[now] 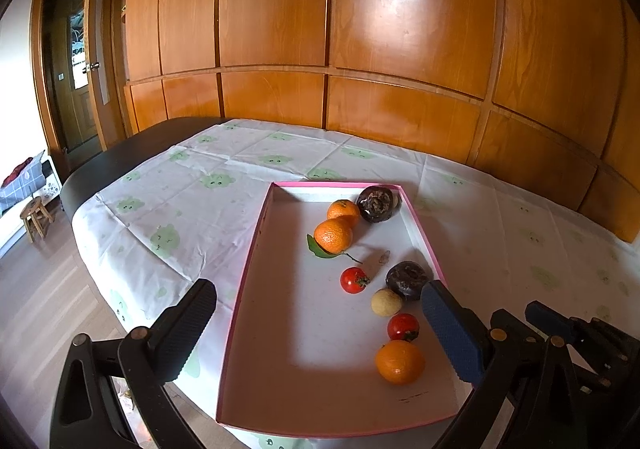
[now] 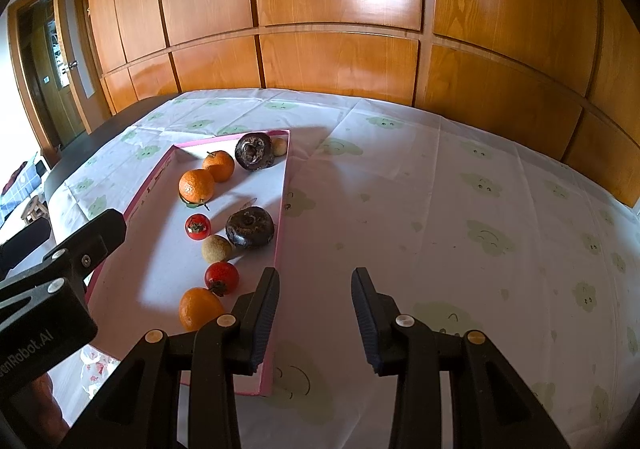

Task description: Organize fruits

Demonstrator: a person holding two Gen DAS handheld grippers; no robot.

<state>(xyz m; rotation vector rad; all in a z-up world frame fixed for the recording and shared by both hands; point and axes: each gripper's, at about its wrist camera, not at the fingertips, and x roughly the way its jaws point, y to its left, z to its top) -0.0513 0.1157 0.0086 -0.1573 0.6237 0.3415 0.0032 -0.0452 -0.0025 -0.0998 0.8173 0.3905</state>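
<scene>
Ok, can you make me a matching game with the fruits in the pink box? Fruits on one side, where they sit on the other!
Fruits:
1. orange with the green leaf
2. pale round fruit
3. dark wrinkly fruit
4. lone orange

Places:
A. in the far corner of the pink box
B. nearest the cameras, at the end of the row
C. between the two red tomatoes
D. just in front of another orange

Pairs: 1-D, 2-C, 3-A, 4-B
</scene>
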